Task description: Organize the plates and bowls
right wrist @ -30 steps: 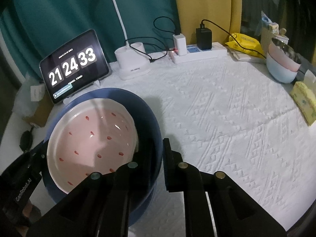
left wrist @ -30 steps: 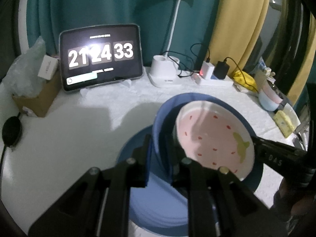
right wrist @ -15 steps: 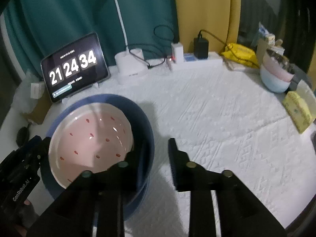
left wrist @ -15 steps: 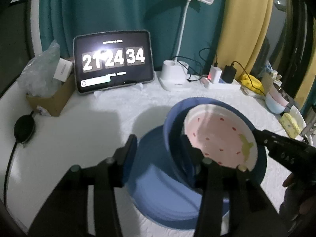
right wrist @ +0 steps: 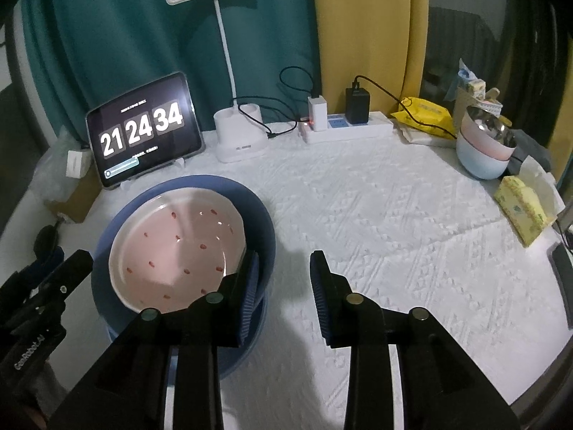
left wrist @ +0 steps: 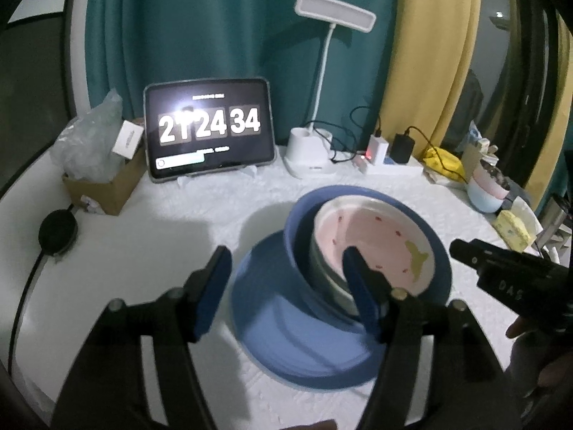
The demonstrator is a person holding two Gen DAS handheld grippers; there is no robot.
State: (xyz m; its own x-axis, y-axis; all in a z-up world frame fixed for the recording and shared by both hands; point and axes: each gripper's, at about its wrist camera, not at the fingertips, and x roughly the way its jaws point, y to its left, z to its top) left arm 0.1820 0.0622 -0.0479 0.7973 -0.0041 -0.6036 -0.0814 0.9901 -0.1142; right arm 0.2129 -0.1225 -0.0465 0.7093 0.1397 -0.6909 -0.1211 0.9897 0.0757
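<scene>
So the pink bowl (right wrist: 175,247) sits nested in the blue bowl (right wrist: 265,236) on the blue plate (left wrist: 304,351). Left gripper (left wrist: 286,286) has just spread wide, right gripper (right wrist: 283,286) sits partly open, both empty. Far stacked bowls (right wrist: 483,150) look untouched.

Round table (right wrist: 376,222) w/ white textured cloth; on it: blue plate (left wrist: 286,337) under bowls, tablet (right wrist: 143,129), lamp base (right wrist: 240,139), power strip (right wrist: 343,129), stacked bowls (right wrist: 483,154).

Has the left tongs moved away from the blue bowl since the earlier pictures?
Yes. The left tongs have drawn back from the blue bowl, their jaws just opening off its rim; the tablet clock now sits lower in view.
</scene>
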